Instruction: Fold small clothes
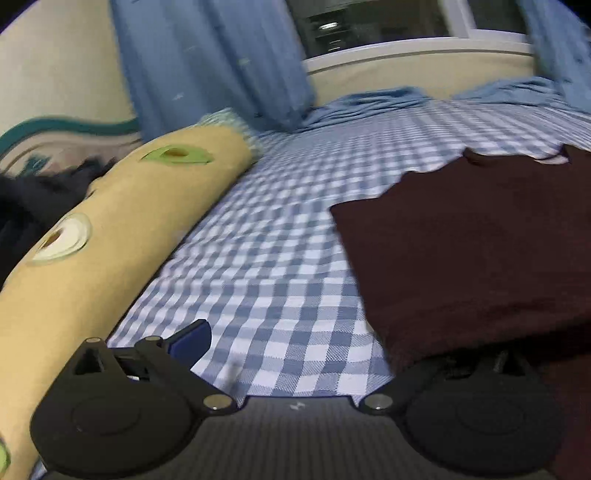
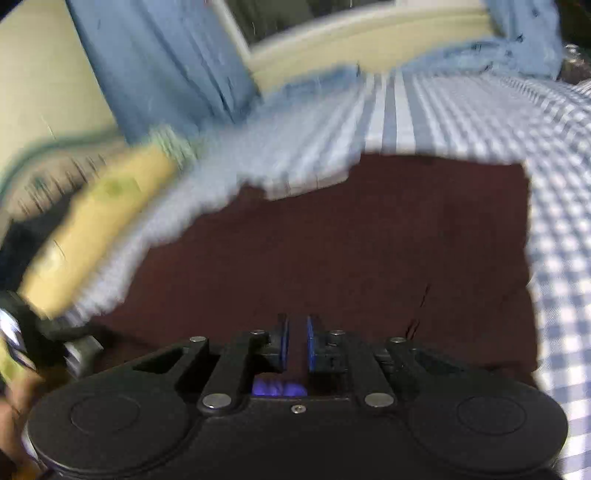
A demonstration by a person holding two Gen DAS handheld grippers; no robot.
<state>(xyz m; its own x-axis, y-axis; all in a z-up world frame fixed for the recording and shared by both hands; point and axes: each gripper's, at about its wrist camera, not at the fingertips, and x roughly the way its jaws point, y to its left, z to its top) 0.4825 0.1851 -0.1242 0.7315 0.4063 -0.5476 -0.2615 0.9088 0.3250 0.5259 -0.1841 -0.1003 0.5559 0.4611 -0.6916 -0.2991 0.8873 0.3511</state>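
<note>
A dark maroon garment [image 1: 476, 240] lies flat on the blue-and-white checked bedsheet [image 1: 266, 236]. It fills the middle of the right wrist view [image 2: 351, 243]. My left gripper [image 1: 340, 343] is open wide: its left blue pad [image 1: 192, 338] is over the sheet, and its right finger is hidden under the garment's near left edge. My right gripper [image 2: 297, 341] hovers over the garment's near edge with its blue pads [image 2: 283, 341] a narrow gap apart and nothing between them. The right wrist view is blurred by motion.
A long yellow bolster pillow [image 1: 122, 229] with avocado prints lies along the left side, with dark clothing [image 1: 33, 199] behind it. Blue curtains [image 1: 210, 62] and a window [image 1: 369, 22] stand past the bed's far edge. The left gripper's body [image 2: 48, 332] shows at lower left in the right wrist view.
</note>
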